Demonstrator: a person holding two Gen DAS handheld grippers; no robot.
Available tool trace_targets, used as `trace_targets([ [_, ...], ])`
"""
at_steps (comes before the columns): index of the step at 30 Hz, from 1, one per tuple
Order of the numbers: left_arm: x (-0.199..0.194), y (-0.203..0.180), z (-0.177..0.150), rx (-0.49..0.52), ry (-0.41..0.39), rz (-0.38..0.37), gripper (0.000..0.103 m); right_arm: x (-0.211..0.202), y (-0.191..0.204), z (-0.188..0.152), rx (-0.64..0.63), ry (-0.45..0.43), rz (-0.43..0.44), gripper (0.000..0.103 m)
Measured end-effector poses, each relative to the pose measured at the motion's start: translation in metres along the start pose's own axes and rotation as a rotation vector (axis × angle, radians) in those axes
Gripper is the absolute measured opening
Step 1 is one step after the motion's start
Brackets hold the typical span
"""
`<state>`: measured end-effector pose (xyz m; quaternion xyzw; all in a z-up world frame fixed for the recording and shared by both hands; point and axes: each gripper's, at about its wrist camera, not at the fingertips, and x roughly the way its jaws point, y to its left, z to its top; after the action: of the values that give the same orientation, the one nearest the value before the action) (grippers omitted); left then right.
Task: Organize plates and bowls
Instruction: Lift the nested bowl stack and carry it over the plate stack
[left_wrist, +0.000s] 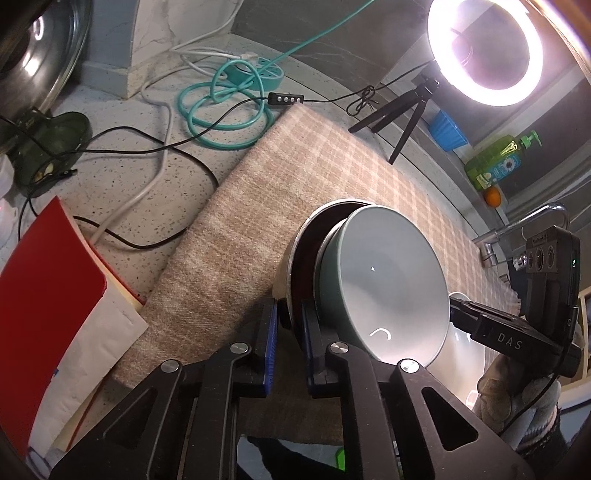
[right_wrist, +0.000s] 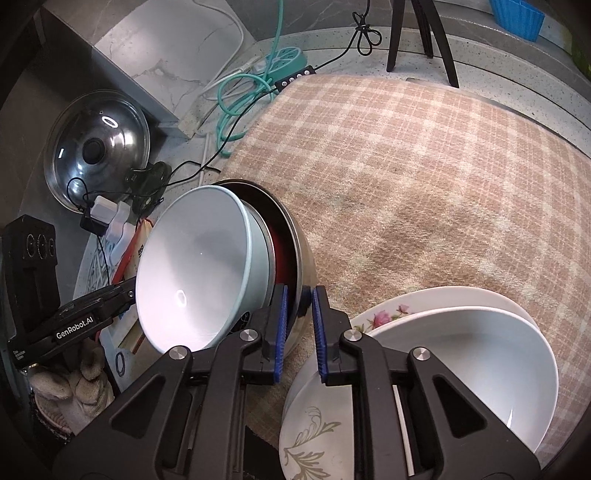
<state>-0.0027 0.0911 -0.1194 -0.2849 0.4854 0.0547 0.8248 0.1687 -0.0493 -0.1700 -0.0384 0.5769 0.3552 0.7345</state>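
Plaid cloth (right_wrist: 424, 177) covers most of the counter ahead of both grippers; its near edge is cut off by the gripper bodies.

Ahead-right of the right gripper (right_wrist: 299, 328): white bowl (right_wrist: 480, 365) nested on floral plates (right_wrist: 388, 314), with the lower parts hidden behind the gripper frame.

Pale green bowl (left_wrist: 384, 280) sits tilted inside a steel bowl (right_wrist: 306, 266) with a dark red inside. How many pieces are stacked between them is hard to make out.

Left gripper (left_wrist: 290, 332): jaws nearly together, pinching the steel bowl's rim on its left side.

Right gripper: jaws likewise narrow, clamped on the same rim from the opposite side. The pad contact is partly hidden.

Gloved hand (right_wrist: 70, 391) on the left gripper is mostly cropped.

Pot lid (right_wrist: 98, 147) lies far left of the right gripper.
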Motion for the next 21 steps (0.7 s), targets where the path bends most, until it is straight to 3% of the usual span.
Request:
trace_targets([
  [11, -0.007, -0.003, 0.0, 0.011, -0.01, 0.007, 0.009, -0.005, 0.003, 0.0, -0.001, -0.013, -0.009, 0.013],
  [21, -0.031, -0.029, 0.004, 0.048, -0.054, -0.023, 0.009, -0.044, 0.003, -0.003, 0.008, -0.07, 0.007, 0.013],
])
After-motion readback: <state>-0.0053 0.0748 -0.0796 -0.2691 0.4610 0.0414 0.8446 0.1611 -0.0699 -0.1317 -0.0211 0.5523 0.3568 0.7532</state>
